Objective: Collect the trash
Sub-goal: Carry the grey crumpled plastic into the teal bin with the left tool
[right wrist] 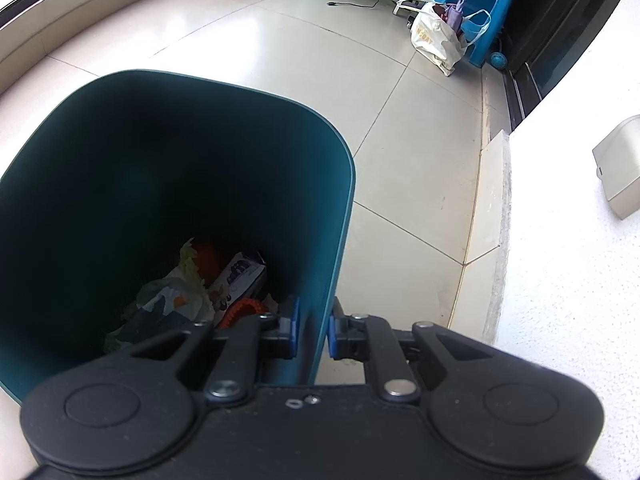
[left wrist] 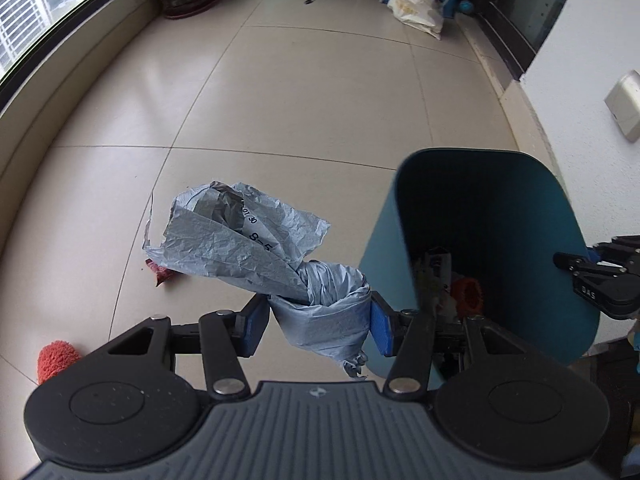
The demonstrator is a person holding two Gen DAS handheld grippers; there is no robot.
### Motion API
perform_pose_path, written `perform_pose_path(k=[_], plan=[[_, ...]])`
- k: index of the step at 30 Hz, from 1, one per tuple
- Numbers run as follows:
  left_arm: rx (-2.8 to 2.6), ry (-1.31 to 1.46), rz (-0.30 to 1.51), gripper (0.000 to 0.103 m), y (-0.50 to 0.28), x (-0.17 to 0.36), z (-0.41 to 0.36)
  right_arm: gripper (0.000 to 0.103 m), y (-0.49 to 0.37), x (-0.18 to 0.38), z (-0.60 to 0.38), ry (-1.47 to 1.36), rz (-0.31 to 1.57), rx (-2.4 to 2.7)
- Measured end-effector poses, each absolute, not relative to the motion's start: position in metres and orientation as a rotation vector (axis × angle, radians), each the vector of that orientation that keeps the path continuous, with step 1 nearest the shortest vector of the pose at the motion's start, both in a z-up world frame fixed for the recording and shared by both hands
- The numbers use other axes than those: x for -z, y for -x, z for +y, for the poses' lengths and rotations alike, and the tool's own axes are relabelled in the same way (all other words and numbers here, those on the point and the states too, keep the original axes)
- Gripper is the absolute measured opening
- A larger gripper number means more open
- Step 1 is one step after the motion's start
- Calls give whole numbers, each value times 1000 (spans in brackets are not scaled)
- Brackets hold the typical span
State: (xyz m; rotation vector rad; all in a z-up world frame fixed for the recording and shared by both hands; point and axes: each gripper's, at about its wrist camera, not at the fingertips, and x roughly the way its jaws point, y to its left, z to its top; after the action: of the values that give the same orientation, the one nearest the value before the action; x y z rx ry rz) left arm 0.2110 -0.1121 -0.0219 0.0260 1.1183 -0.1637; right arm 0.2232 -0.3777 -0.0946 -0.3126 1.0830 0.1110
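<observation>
Left gripper (left wrist: 319,322) clamped on grey bag (left wrist: 256,248), held above floor (left wrist: 280,100) beside teal bin (left wrist: 500,240); right gripper (right wrist: 313,330) pinching bin wall. Risk: loose crumpled top catching rim, spilling outside. Red scrap (left wrist: 162,274) half hidden behind bag; bin contents dim, hard to identify.

Both cameras sit just behind their tongs, angled down over the tiled floor (left wrist: 280,92) toward the far wall. The left view looks from just left of the teal bin (left wrist: 500,248); the right view rides close on the bin's right rim, peering inside. They share the bin, floor, and far white bag (right wrist: 436,44).
</observation>
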Motion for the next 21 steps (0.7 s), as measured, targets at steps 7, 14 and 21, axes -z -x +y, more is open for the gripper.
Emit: perform_pose_path(k=[7, 14, 21], plan=[[289, -123, 1091, 52, -211, 11, -189, 10, -223, 93, -385, 267, 1081, -131], [344, -190, 1116, 52, -214, 28, -241, 10, -224, 91, -390, 250, 1079, -148], [351, -221, 1191, 53, -229, 73, -267, 10, -225, 93, -394, 230, 1086, -166]])
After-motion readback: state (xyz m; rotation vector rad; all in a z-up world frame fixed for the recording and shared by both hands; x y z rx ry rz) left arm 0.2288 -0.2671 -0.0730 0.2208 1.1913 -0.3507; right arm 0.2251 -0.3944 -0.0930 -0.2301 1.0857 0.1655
